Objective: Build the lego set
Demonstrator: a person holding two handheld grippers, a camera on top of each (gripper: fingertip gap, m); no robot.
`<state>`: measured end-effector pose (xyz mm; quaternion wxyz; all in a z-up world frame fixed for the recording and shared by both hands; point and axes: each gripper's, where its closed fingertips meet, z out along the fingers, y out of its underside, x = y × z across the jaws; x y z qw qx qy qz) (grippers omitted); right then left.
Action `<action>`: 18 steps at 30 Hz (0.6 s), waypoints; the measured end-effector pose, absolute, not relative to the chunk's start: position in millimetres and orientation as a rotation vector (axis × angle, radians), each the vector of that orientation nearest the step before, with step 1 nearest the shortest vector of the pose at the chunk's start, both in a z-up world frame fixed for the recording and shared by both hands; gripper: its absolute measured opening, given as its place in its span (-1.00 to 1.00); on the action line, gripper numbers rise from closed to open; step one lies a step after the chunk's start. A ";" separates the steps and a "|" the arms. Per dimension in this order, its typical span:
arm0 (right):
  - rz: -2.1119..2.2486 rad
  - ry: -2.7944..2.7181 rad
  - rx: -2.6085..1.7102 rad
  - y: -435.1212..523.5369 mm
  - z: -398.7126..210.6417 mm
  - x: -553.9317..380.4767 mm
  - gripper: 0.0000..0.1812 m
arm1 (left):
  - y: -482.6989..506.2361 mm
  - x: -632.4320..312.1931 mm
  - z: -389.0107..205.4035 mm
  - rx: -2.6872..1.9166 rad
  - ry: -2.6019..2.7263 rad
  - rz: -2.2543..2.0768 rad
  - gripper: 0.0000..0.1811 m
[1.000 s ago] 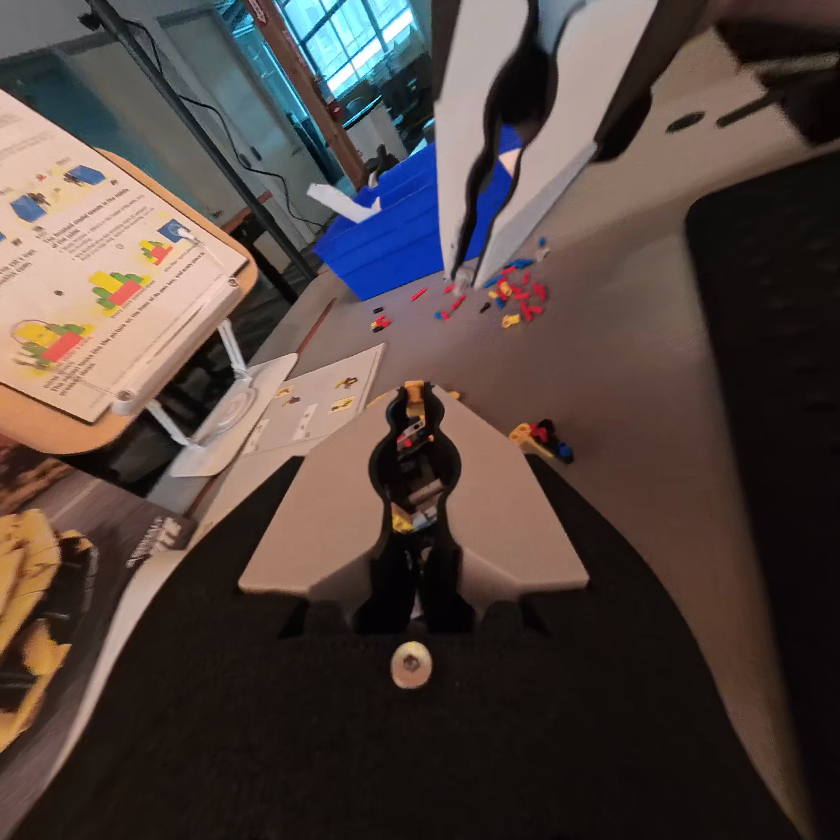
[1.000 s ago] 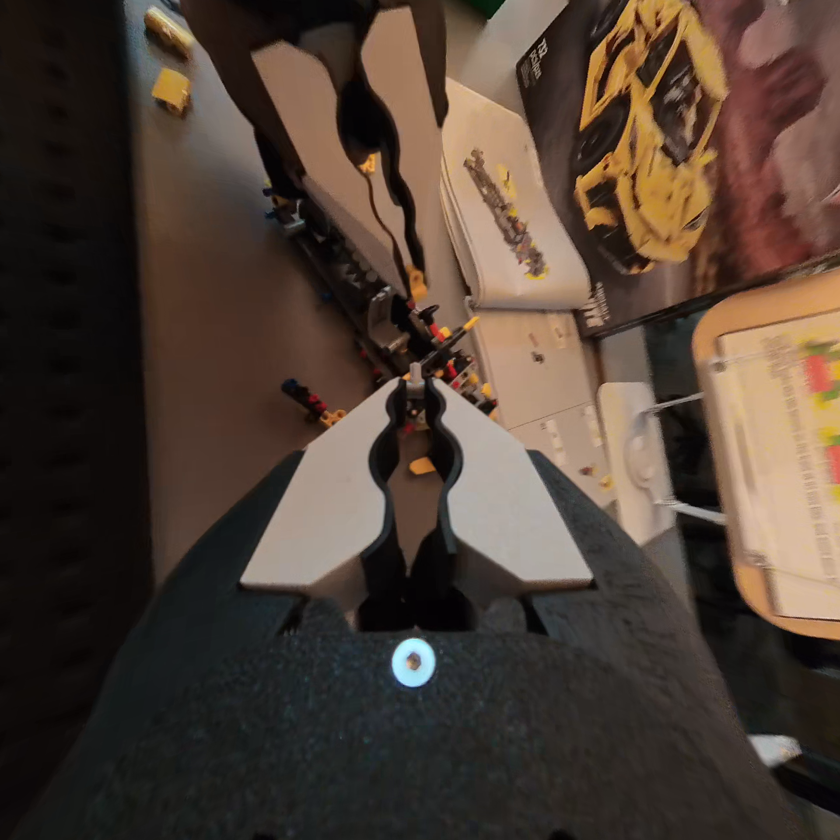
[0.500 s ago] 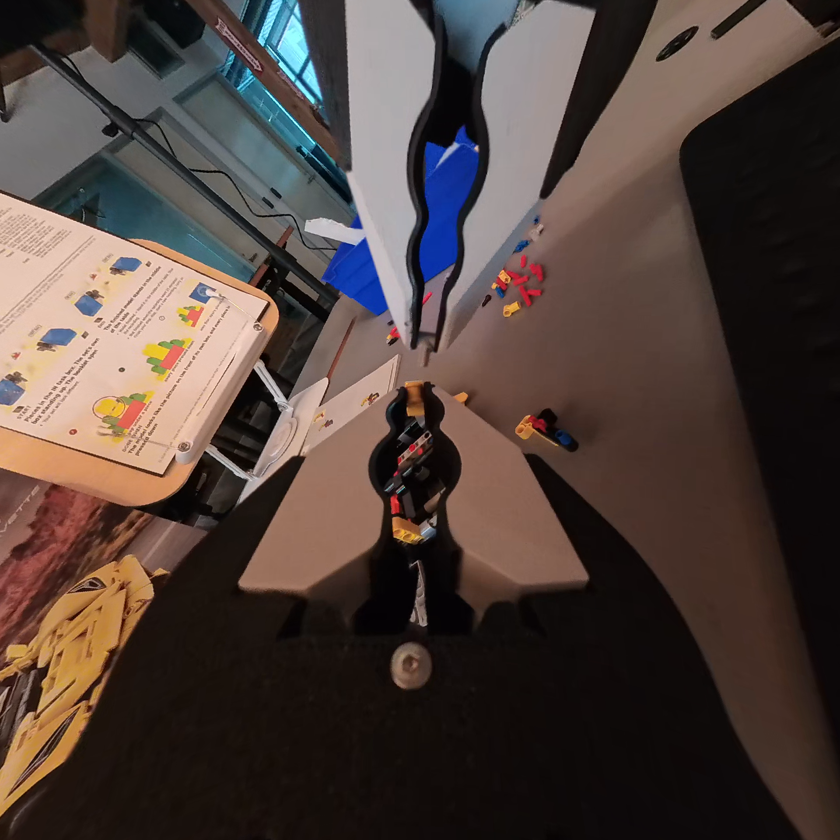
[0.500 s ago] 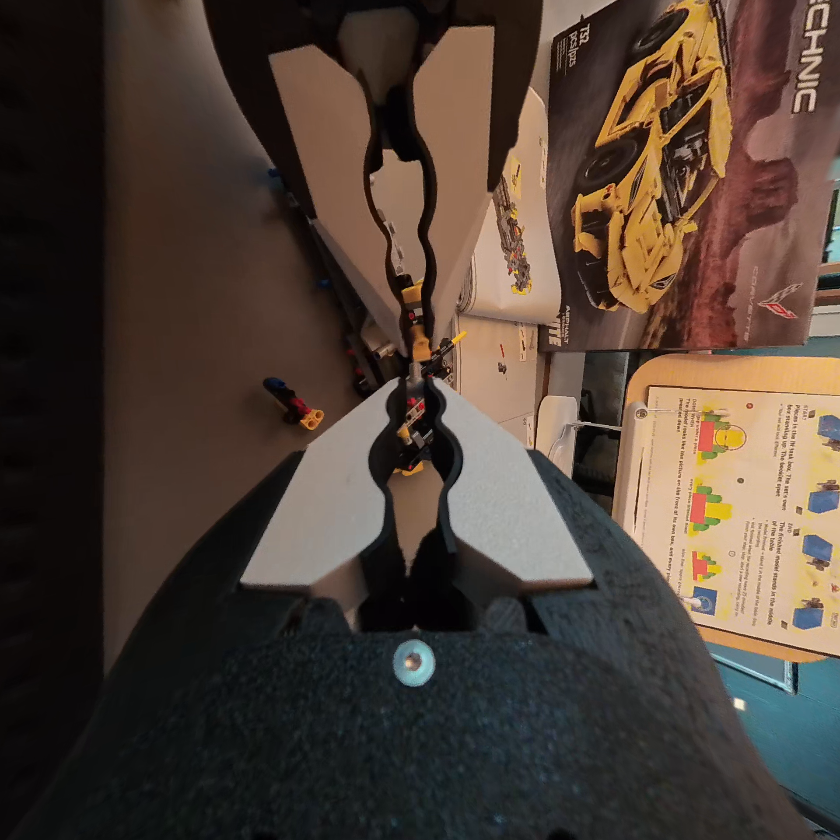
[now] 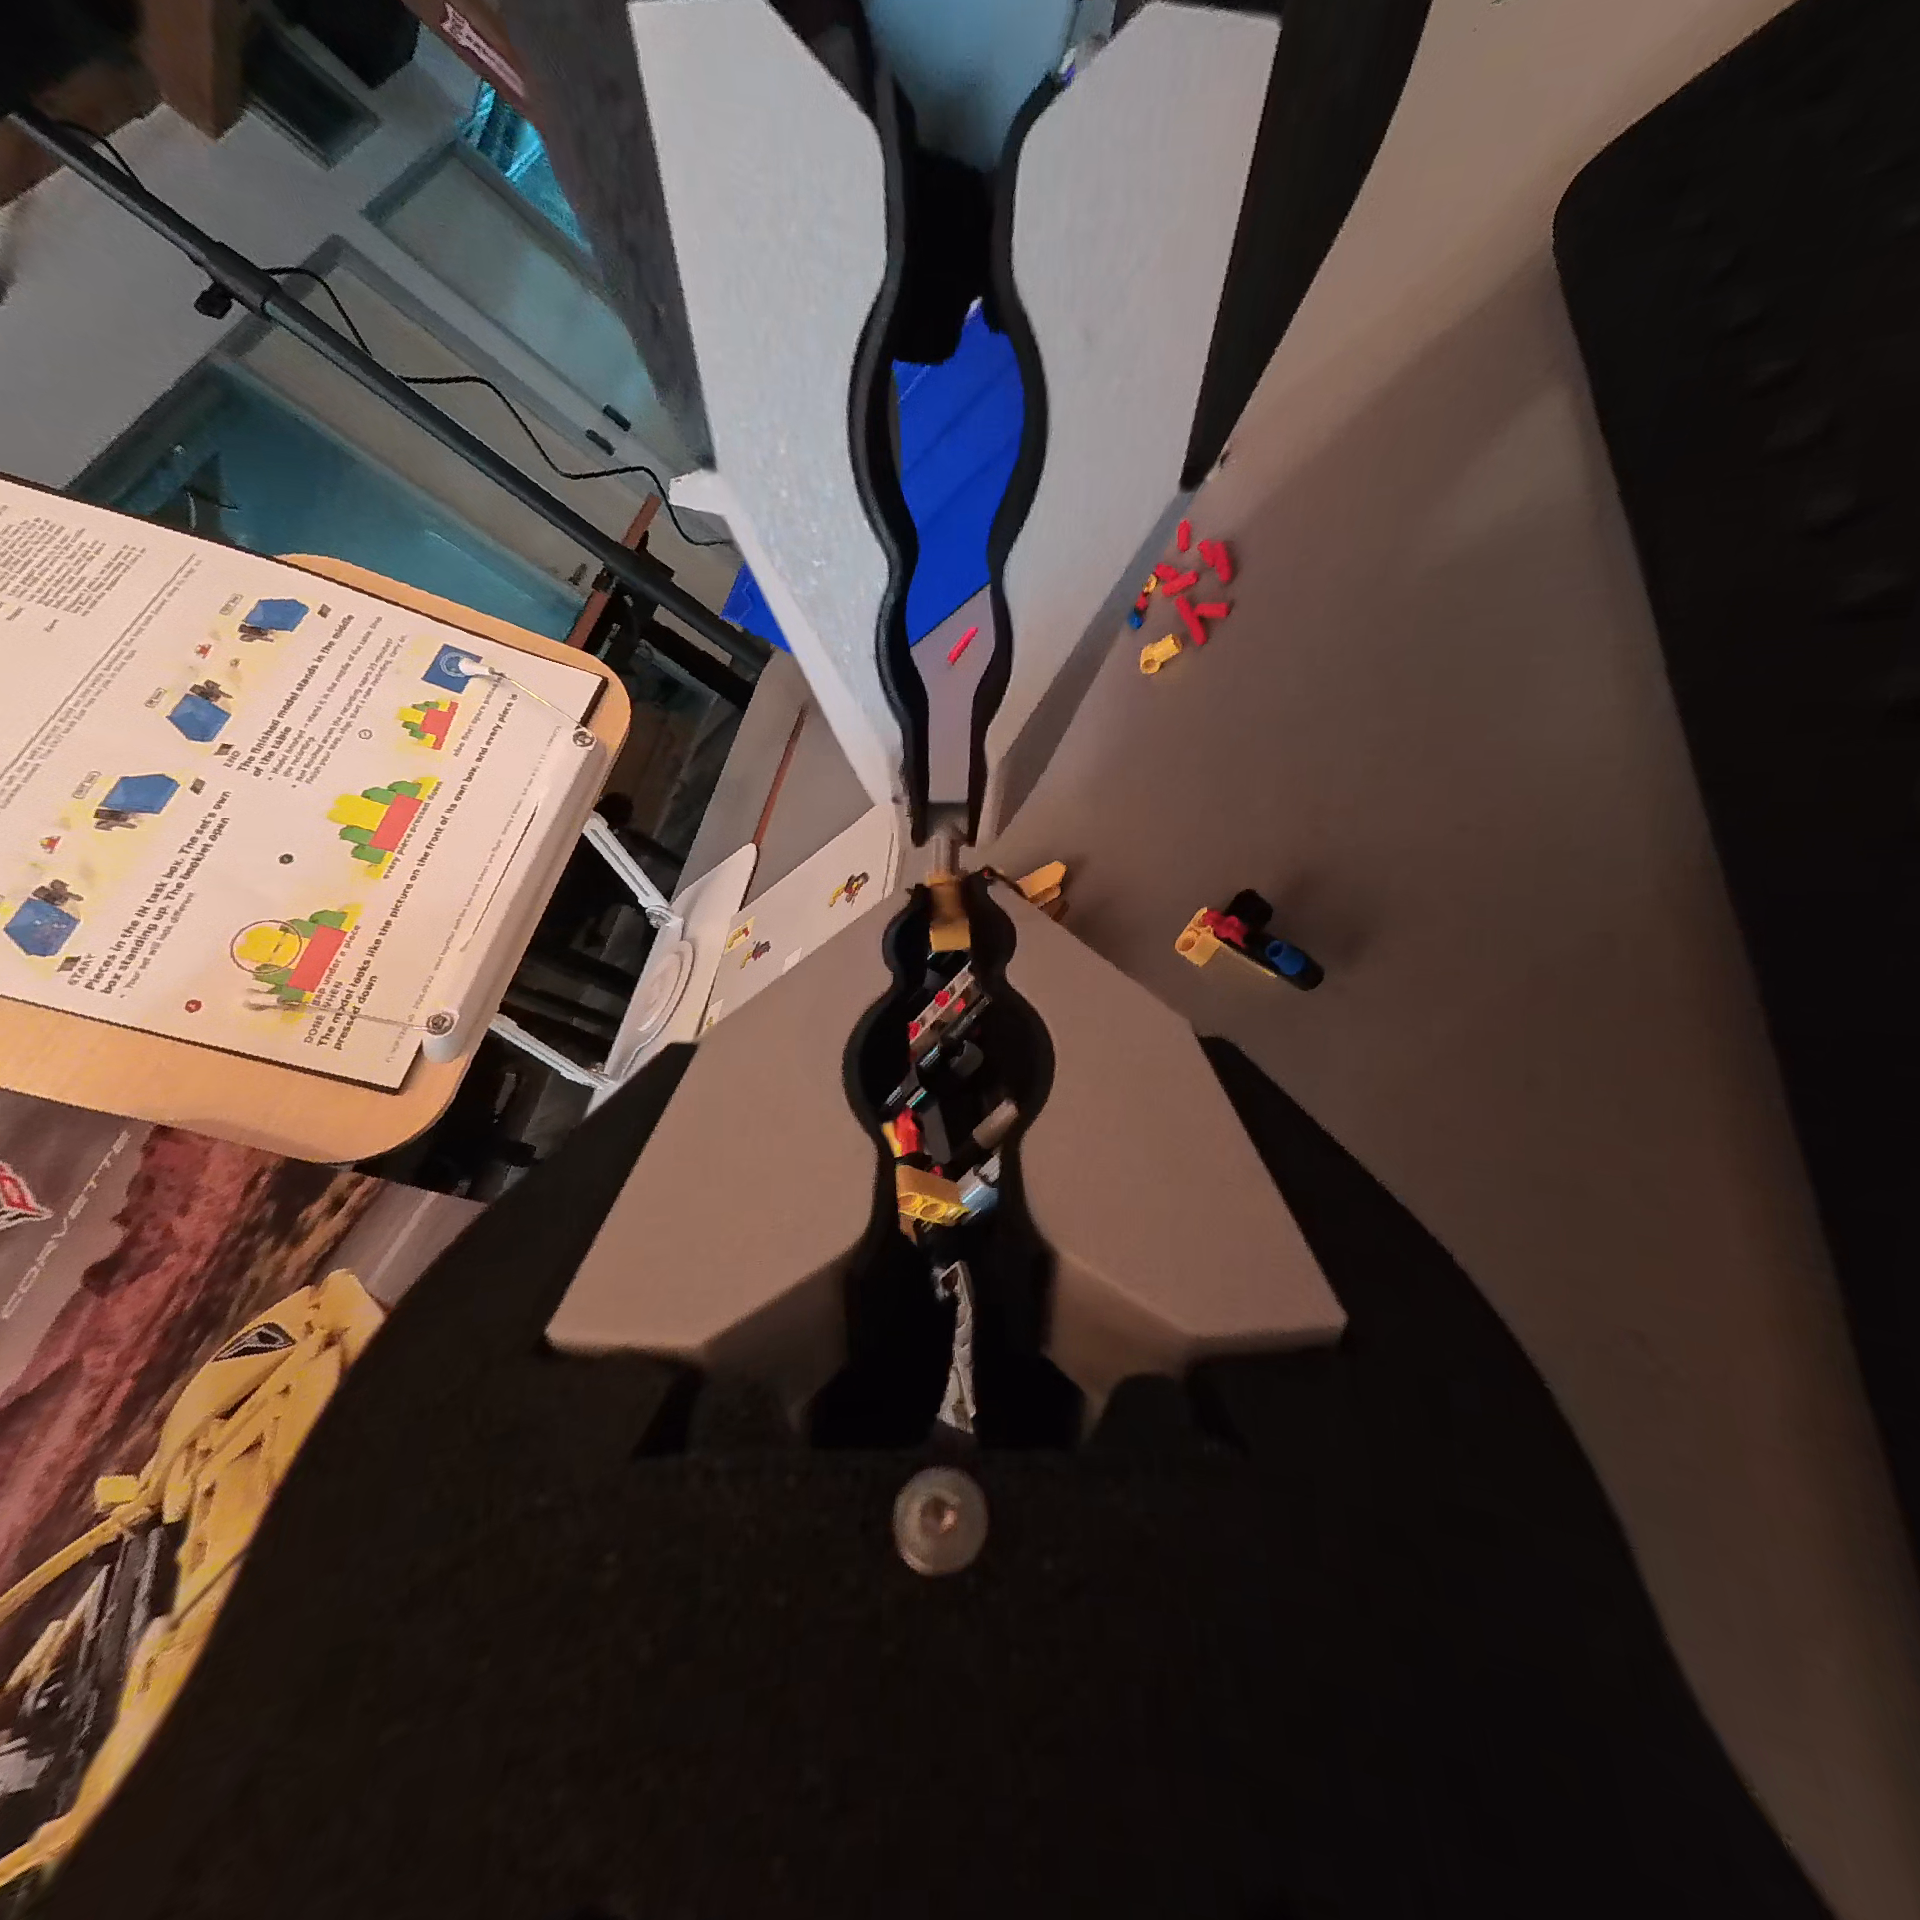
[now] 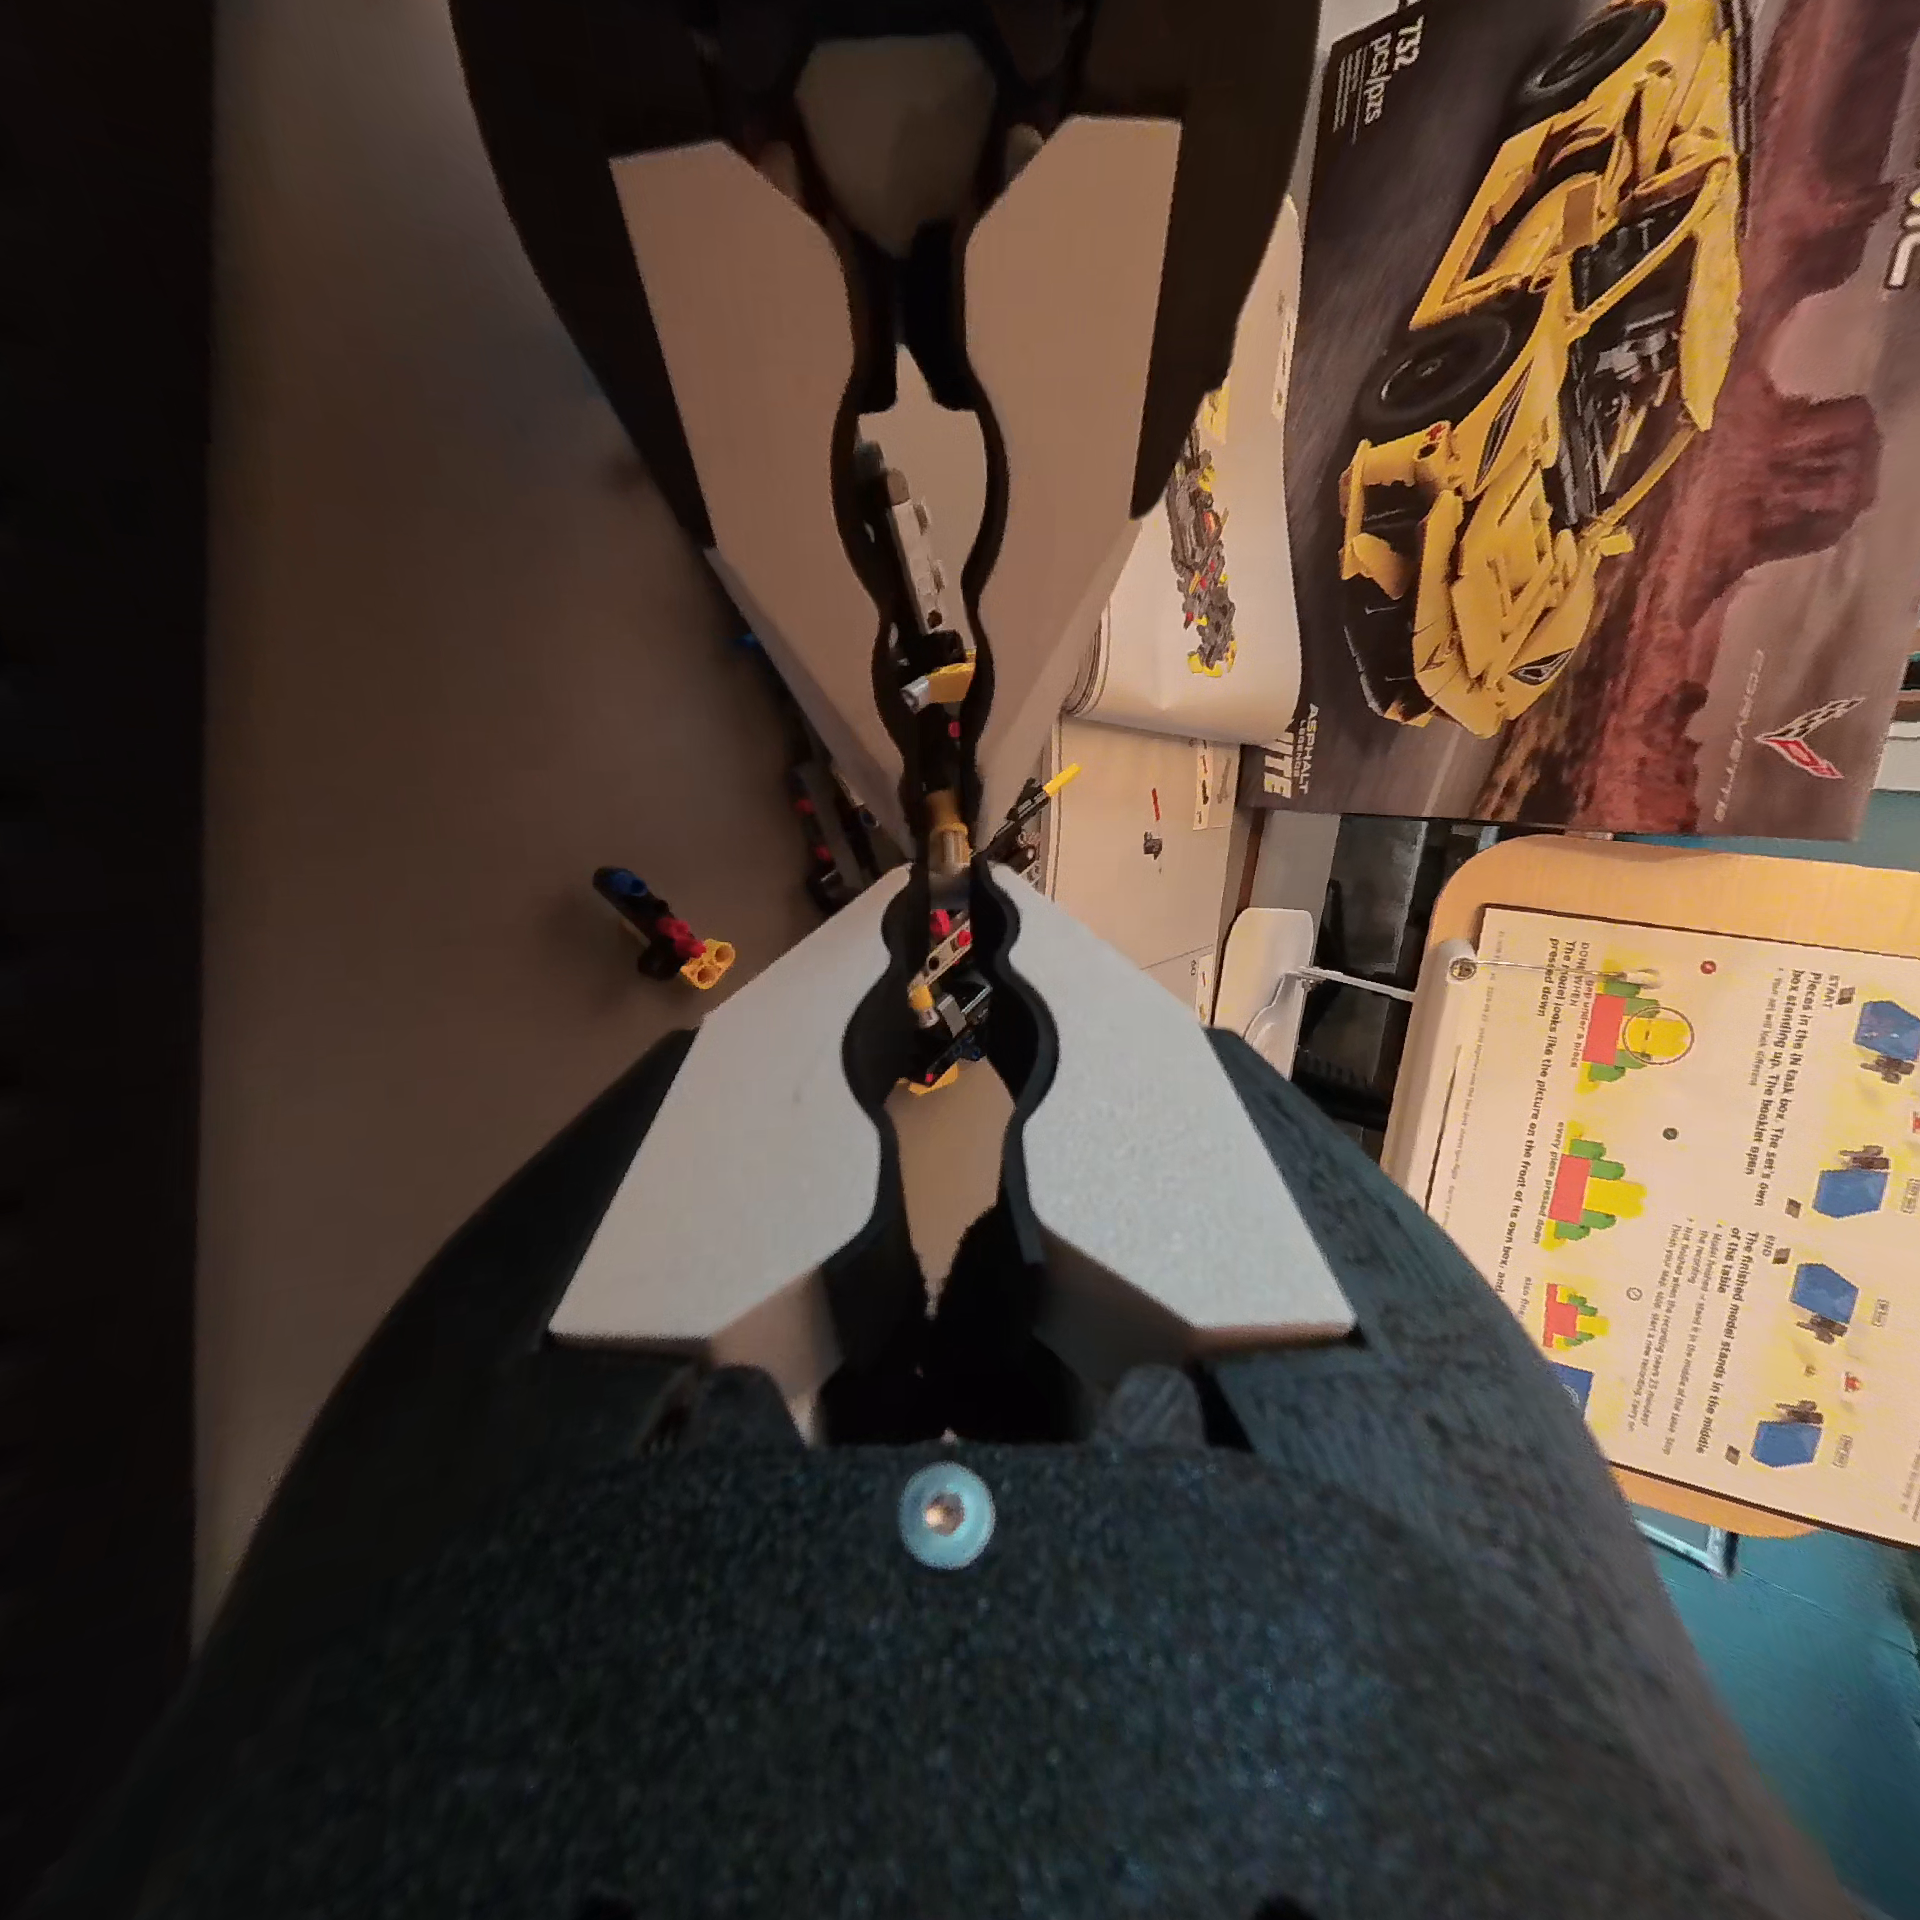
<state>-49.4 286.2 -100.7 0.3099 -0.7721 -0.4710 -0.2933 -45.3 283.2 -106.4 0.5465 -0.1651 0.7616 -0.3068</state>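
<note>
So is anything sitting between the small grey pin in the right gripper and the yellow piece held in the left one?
Nothing visible does. The right gripper pinches the grey pin at its tips, pointed straight at the yellow piece at the tips of the left gripper. Whether they already touch cannot be told.

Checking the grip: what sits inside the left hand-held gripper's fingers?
Between the left hand-held gripper fingers sits a partly built lego assembly: black, grey, red and yellow pieces, a yellow connector at the tips. The fingers cover its sides, so its full shape stays hidden.
</note>
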 end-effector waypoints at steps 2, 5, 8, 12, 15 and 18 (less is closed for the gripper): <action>-0.778 -1.254 -2.054 285.9 -103.6 -50.1 -0.93 | 282.9 -45.5 -109.3 -0.370 1.814 -0.692 -0.92; -0.757 -1.258 -2.058 285.7 -107.4 -50.4 -0.93 | 282.3 -45.6 -113.0 -0.346 1.826 -0.649 -0.92; -0.742 -1.259 -2.065 285.0 -110.3 -50.9 -0.93 | 281.6 -45.7 -116.2 -0.338 1.840 -0.628 -0.92; -0.752 -1.247 -2.101 285.0 -113.0 -51.4 -0.93 | 280.3 -45.4 -117.8 -0.323 1.839 -0.589 -0.93; -0.723 -1.201 -2.101 286.9 -110.5 -52.4 -0.93 | 280.7 -45.2 -114.4 -0.329 1.823 -0.583 -0.93; -0.720 -1.184 -2.105 288.5 -111.0 -52.0 -0.93 | 281.9 -44.7 -115.0 -0.342 1.827 -0.588 -0.93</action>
